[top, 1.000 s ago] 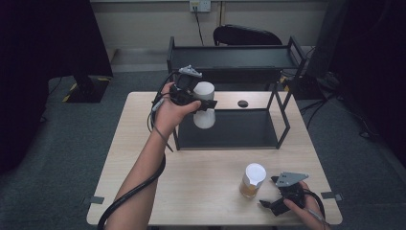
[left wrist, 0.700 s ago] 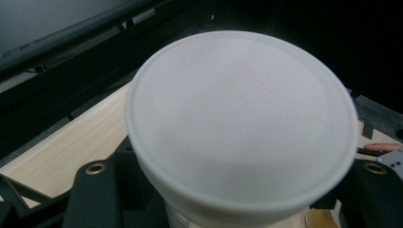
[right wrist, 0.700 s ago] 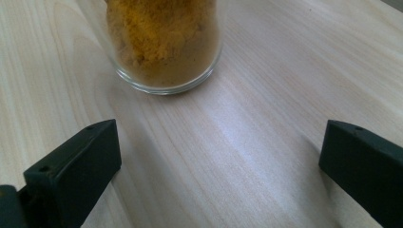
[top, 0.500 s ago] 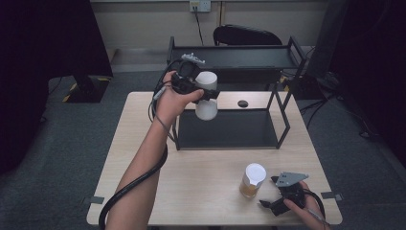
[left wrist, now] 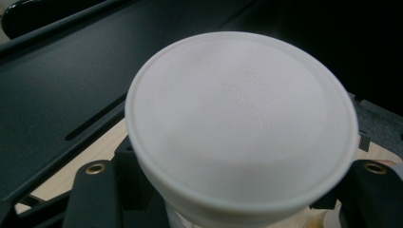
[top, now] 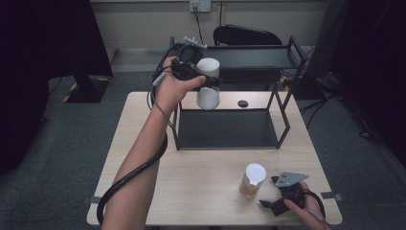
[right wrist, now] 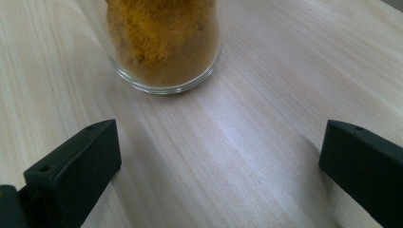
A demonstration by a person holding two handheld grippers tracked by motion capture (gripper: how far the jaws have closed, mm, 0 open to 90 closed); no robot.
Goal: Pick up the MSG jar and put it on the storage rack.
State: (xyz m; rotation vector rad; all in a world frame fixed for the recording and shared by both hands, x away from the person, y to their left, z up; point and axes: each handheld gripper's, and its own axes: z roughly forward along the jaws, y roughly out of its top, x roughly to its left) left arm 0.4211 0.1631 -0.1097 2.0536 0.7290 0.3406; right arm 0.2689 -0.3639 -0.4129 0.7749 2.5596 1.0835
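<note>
My left gripper (top: 209, 82) is shut on a white-lidded jar (top: 208, 91) and holds it in the air over the back left corner of the black two-tier rack (top: 230, 129). In the left gripper view the jar's white lid (left wrist: 240, 118) sits between the jaws, close to the rack's upper shelf (left wrist: 62, 90). A second jar (top: 252, 180), with a white lid and orange-brown powder, stands on the table at the front right. My right gripper (top: 268, 192) is open just right of it, low over the wood. The right gripper view shows the glass base of this powder jar (right wrist: 164, 42) ahead of the spread jaws (right wrist: 218, 166).
The rack stands at the back middle of the wooden table (top: 201, 177), and its upper shelf (top: 258, 56) is bare. A small black round object (top: 242, 103) lies on the table behind the rack. A dark chair (top: 246, 36) stands beyond the table.
The left gripper has lifted the white-lidded jar higher and carried it away from me, toward the rack's upper shelf. The right gripper and the powder jar have stayed put.
</note>
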